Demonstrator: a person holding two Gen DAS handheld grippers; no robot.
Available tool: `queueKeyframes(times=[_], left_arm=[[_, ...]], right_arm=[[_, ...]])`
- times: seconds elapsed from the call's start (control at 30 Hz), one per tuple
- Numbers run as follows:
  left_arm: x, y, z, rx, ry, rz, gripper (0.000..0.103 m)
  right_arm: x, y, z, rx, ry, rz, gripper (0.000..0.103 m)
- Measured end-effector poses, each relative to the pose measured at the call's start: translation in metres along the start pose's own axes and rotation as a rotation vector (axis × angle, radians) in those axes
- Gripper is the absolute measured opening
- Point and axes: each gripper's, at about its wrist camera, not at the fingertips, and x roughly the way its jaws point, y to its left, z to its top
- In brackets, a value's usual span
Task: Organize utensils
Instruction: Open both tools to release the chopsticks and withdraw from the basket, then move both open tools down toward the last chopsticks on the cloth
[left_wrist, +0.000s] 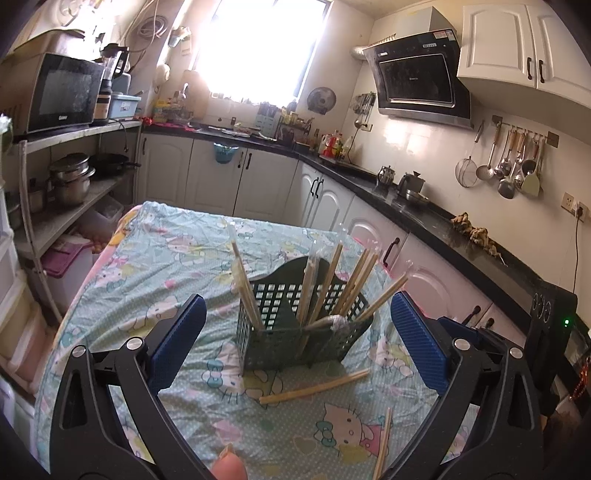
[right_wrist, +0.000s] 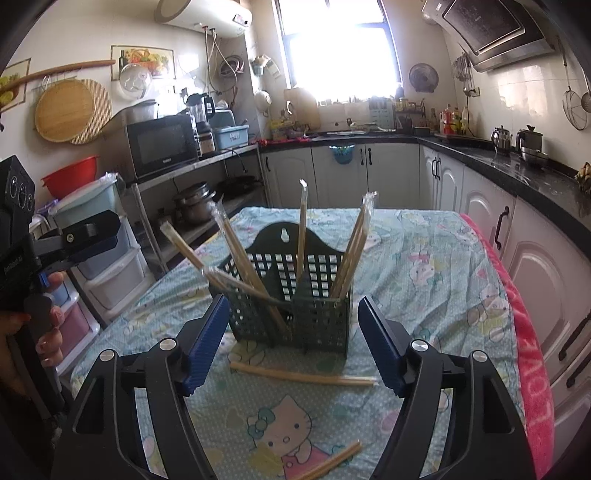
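A dark green lattice basket (left_wrist: 295, 332) (right_wrist: 295, 317) stands upright on the cartoon-print tablecloth (left_wrist: 155, 266) (right_wrist: 424, 266), with several wrapped chopstick pairs (left_wrist: 325, 280) (right_wrist: 301, 229) leaning out of it. One loose pair (left_wrist: 314, 387) (right_wrist: 303, 374) lies just in front of the basket. Another pair (left_wrist: 382, 443) (right_wrist: 328, 459) lies nearer to me. My left gripper (left_wrist: 298, 299) is open, its blue pads (left_wrist: 181, 332) wide apart and nothing between them. My right gripper (right_wrist: 293, 301) is open too and holds nothing. Both point at the basket from short of it.
A black counter (left_wrist: 424, 218) with white cabinets runs along the right and back. A shelf rack (right_wrist: 207, 158) with a microwave and pots stands left of the table. A pink towel (right_wrist: 528, 350) hangs over the table's right edge. A hand (right_wrist: 48, 332) grips the left tool.
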Motion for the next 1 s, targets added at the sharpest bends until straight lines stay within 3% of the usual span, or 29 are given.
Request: queueKeyframes(times=[0.47, 1.0], left_arm=[[0.004, 0.012, -0.025, -0.041, 0.063, 0.011, 0.092], [0.033, 0.029, -0.069, -0.084, 0.203, 0.030, 0.092]], right_arm=[[0.002, -0.002, -0.027, -0.009, 0.072, -0.012, 0.070], [0.011, -0.006, -0.057, -0.019, 0.163, -0.031, 0.070]])
